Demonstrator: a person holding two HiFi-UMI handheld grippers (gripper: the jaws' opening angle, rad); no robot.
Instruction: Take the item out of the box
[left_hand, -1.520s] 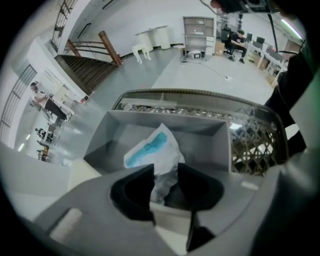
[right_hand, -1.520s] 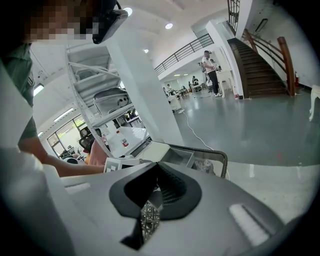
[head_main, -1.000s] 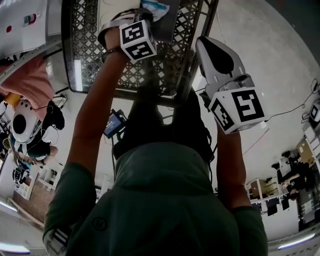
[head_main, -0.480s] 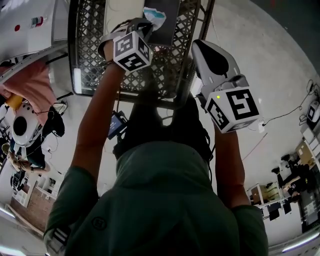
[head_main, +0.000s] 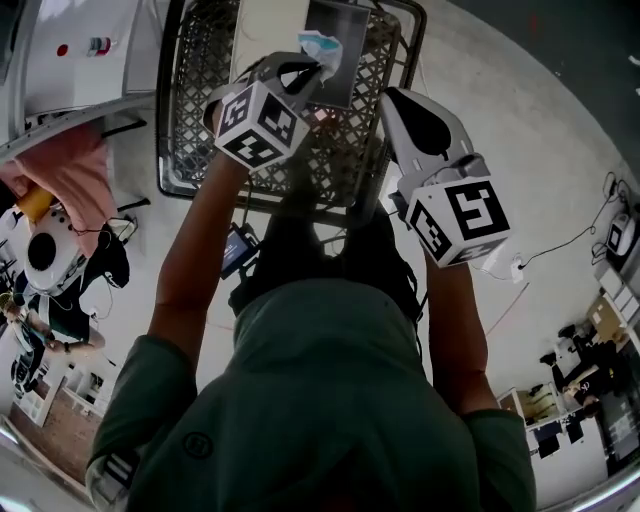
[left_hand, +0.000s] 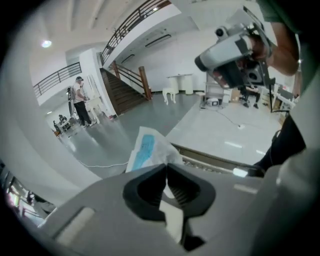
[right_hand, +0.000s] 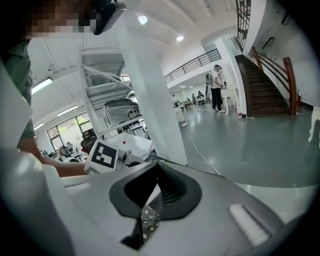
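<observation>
Grey glossy floor (right_hand: 260, 135) beyond the tongs; left gripper (left_hand: 166, 169) pinches a white-blue packet (left_hand: 146, 150) by the mesh box (head_main: 190, 110), right gripper (right_hand: 156, 170) pressed together.

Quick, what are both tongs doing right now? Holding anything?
Left tongs: closed on a white and blue packet.
Right tongs: closed, holding nothing.

Bright, even indoor light from ceiling lamps (right_hand: 142, 19) above the fingers (right_hand: 171, 190). Glare streaks the glossy floor (left_hand: 215, 130) beyond them. Strong fisheye bending, dark corners, and soft focus close to the fingers.
</observation>
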